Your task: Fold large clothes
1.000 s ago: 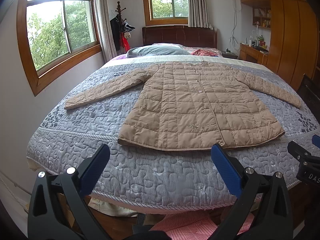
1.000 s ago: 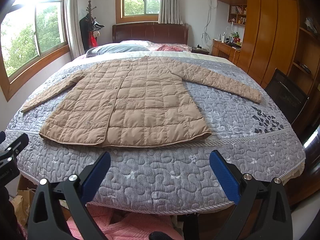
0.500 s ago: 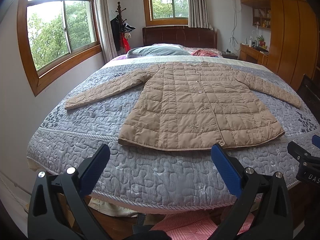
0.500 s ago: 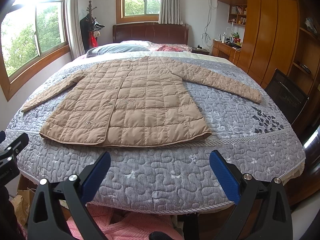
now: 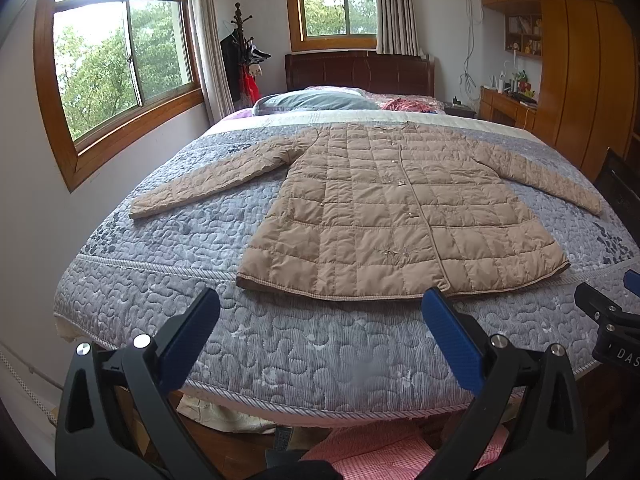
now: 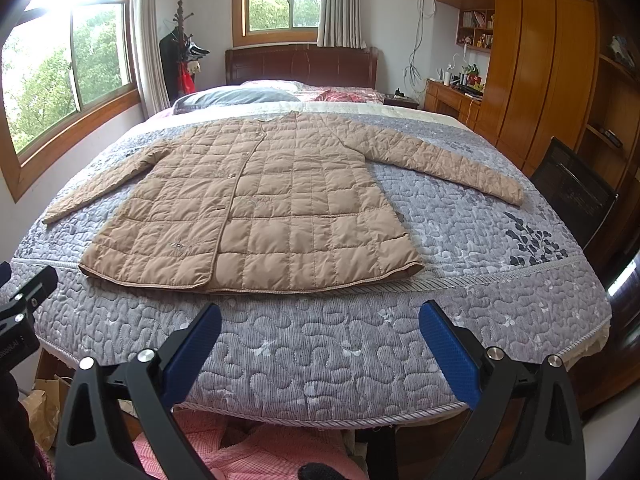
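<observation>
A tan quilted coat lies flat on the bed, front up, both sleeves spread, its hem towards the foot. The left gripper and right gripper hover there, fingers wide apart, holding nothing. Only the right view shows the dark chair beside the bed

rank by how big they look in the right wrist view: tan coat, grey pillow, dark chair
1. tan coat, by far the largest.
2. dark chair.
3. grey pillow; it lies farthest away, so its true size is unsure.
</observation>
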A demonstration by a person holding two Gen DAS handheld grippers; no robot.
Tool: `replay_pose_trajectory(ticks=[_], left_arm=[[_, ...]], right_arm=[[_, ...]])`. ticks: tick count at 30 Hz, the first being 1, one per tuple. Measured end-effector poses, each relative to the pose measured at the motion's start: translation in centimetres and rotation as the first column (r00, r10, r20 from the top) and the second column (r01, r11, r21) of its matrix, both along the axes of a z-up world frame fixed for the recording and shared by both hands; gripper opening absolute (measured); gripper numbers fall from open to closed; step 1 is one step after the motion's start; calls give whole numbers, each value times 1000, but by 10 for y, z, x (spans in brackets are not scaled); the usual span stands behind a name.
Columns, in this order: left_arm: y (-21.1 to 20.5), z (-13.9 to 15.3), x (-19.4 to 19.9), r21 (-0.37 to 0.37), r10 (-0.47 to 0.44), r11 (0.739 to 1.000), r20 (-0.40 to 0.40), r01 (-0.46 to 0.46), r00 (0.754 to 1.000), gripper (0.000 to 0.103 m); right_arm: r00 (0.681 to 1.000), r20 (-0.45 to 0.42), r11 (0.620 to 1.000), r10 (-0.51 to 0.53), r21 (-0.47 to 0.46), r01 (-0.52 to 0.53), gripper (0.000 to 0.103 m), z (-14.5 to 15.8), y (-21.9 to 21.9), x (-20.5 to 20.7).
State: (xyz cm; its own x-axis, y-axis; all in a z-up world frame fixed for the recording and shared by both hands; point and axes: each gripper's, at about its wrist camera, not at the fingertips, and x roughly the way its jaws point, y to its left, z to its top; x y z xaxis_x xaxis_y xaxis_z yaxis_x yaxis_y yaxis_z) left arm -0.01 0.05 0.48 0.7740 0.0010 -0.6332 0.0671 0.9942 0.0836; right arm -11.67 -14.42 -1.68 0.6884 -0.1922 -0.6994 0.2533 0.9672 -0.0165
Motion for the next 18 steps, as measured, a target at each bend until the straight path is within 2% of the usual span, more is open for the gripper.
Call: replay_pose_trajectory(ticks=[18], left_arm=[[1, 0, -1, 0, 0, 1000, 0, 0, 1000, 100]], right_arm=[[1000, 0, 1000, 0, -1, 0, 99, 0, 0, 0]])
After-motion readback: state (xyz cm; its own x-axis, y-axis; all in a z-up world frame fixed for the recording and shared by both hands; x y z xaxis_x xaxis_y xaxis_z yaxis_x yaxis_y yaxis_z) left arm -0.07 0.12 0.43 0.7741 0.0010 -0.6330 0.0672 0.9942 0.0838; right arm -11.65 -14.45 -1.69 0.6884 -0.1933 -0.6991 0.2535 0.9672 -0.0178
